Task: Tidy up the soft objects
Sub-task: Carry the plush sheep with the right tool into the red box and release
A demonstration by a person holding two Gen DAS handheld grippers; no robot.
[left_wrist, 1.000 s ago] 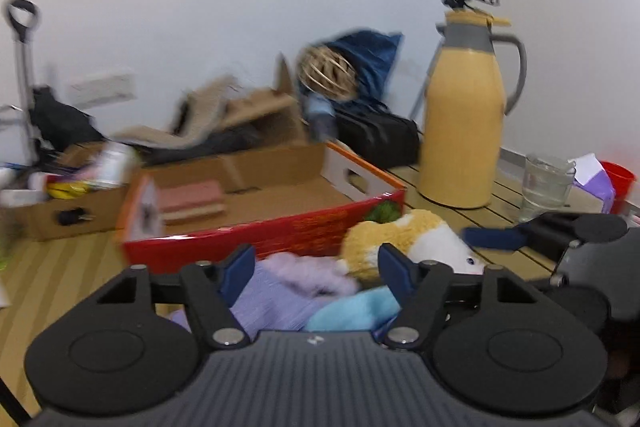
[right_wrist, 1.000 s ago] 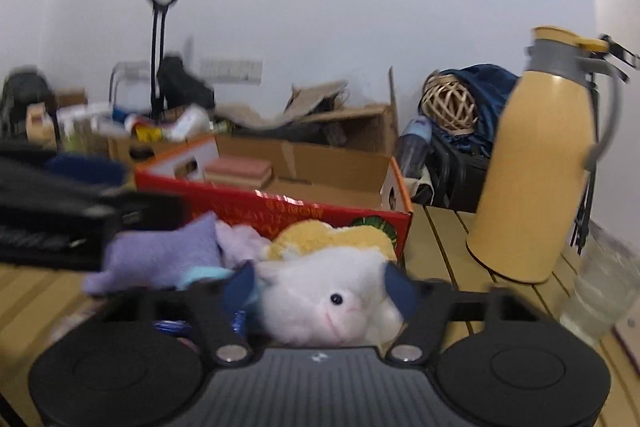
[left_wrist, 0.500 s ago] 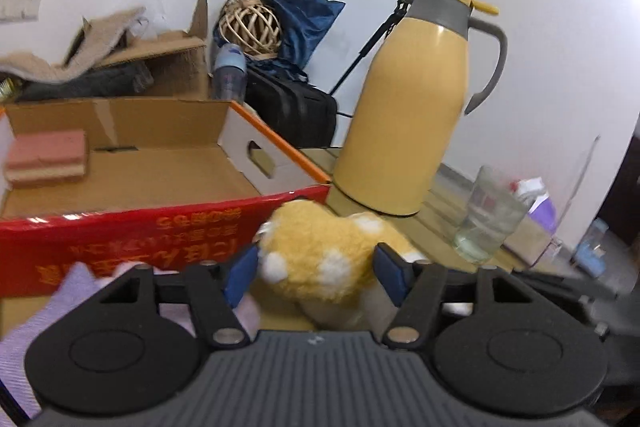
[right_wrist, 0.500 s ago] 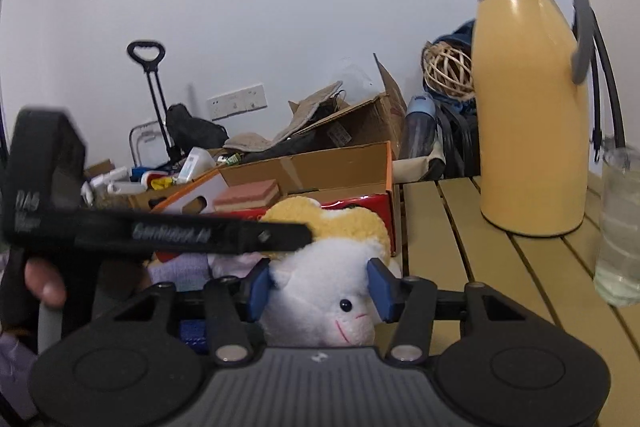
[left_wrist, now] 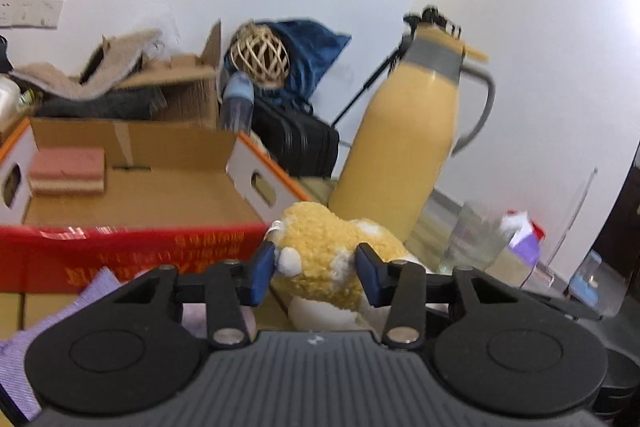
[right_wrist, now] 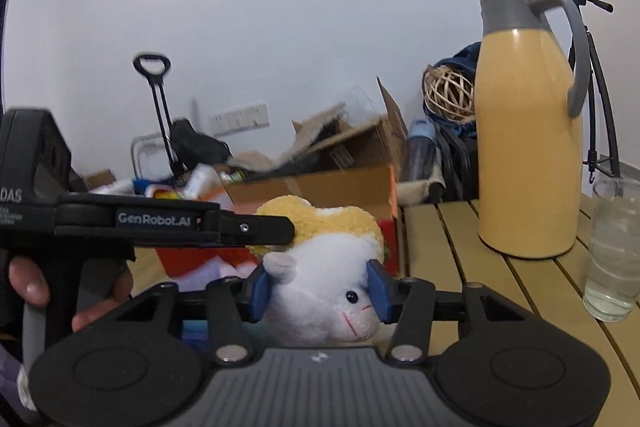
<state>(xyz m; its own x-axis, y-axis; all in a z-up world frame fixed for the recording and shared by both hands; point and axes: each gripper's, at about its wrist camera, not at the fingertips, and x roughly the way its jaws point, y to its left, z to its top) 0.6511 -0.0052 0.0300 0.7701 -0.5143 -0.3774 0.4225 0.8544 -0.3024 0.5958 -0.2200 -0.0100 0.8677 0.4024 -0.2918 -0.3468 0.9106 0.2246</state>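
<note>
A plush toy [left_wrist: 320,243] with a yellow woolly back and a white face [right_wrist: 320,303] lies on the slatted table in front of the red cardboard box [left_wrist: 132,255]. My left gripper [left_wrist: 316,273] straddles its yellow back. The jaws are closing and the blue pads touch the fleece on both sides. In the right wrist view that left gripper's finger [right_wrist: 248,227] reaches in from the left over the yellow part, held by a hand [right_wrist: 28,283]. My right gripper [right_wrist: 319,291] is shut on the toy's white head, one pad at the ear and one beside the eye.
A pink sponge [left_wrist: 68,171] lies in the red box. A purple cloth [left_wrist: 92,291] lies in front of it at left. A tall yellow thermos jug [right_wrist: 528,147] and a glass of water [right_wrist: 612,251] stand to the right. Cardboard boxes and bags clutter the back wall.
The left gripper swung right from the purple and blue cloths to the plush toy and narrowed around its yellow back. The right gripper's jaws narrowed slightly on the white head.
</note>
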